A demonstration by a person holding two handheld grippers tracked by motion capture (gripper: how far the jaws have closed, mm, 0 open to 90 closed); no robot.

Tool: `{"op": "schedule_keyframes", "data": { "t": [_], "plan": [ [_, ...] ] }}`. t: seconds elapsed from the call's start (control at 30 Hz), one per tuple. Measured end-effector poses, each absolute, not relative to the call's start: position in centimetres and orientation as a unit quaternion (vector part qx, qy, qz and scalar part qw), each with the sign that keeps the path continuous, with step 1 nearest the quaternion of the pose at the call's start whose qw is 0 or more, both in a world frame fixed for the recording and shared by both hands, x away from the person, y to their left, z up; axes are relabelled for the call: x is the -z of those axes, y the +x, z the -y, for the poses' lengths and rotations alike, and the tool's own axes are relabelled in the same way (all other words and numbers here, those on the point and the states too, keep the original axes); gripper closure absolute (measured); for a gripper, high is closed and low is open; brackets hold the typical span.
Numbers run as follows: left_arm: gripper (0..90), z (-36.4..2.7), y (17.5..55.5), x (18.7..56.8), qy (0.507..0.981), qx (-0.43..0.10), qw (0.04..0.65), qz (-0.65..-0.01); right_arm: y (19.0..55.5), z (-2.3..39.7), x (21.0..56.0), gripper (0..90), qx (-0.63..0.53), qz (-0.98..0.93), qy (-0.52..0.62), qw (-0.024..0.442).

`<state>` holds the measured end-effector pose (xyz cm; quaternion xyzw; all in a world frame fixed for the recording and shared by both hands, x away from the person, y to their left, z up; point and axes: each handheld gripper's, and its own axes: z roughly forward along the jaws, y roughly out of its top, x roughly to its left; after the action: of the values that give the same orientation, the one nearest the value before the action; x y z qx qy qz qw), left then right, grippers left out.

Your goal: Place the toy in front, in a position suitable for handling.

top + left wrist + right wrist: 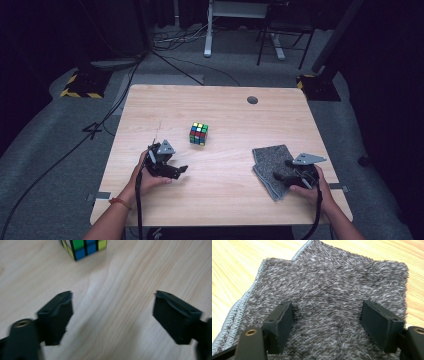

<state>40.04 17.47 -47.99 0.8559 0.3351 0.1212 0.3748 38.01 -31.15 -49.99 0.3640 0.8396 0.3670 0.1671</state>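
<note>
1. My right gripper (281, 176): jaws apart, holding nothing, low over the folded grey cloth (272, 167) at the tabletop's (225, 185) near right.
2. My left gripper (176, 169): released, nothing between its jaws, aimed at bare wood.
3. Cloth: I judge it soft, light, floppy; pinch an edge.
4. Puzzle cube (198, 133) (mid-tabletop): rigid, grip opposite faces.
5. The right gripper view shows the cloth's stitched hem (237, 310).
</note>
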Motion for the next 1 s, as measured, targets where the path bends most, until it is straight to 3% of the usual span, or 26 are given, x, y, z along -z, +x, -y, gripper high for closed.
{"op": "schedule_keyframes", "data": {
  "t": [0.03, 0.1, 0.27, 0.4, 0.5, 0.63, 1.0],
  "plan": [
    [14.1, -17.5, 40.0, 48.0, 0.856, -0.121, 0.375, -0.335, 38.0, 31.2, 50.0, 26.3, -0.367, -0.84, 0.364, 0.167],
    [17.7, -17.0, 40.5, 47.7, 0.853, -0.127, 0.375, -0.341, 38.0, 31.2, 50.0, 26.4, -0.367, -0.839, 0.364, 0.168],
    [15.8, -15.2, 41.9, 47.5, 0.852, -0.159, 0.365, -0.341, 37.9, 31.2, 50.0, 26.4, -0.367, -0.839, 0.365, 0.168],
    [15.8, -14.4, 43.0, 47.6, 0.854, -0.143, 0.359, -0.349, 37.9, 31.2, 50.0, 26.4, -0.367, -0.839, 0.365, 0.169],
    [15.7, -13.6, 43.6, 47.6, 0.85, -0.181, 0.35, -0.35, 37.9, 31.2, 50.0, 26.3, -0.367, -0.838, 0.366, 0.169],
    [15.7, -13.2, 44.7, 47.7, 0.849, -0.158, 0.348, -0.364, 37.9, 31.2, 50.0, 26.4, -0.368, -0.838, 0.366, 0.169],
    [15.6, -10.8, 47.0, 47.6, 0.823, -0.173, 0.362, -0.402, 37.9, 31.2, 50.0, 26.3, -0.368, -0.838, 0.366, 0.17]
  ]
}}
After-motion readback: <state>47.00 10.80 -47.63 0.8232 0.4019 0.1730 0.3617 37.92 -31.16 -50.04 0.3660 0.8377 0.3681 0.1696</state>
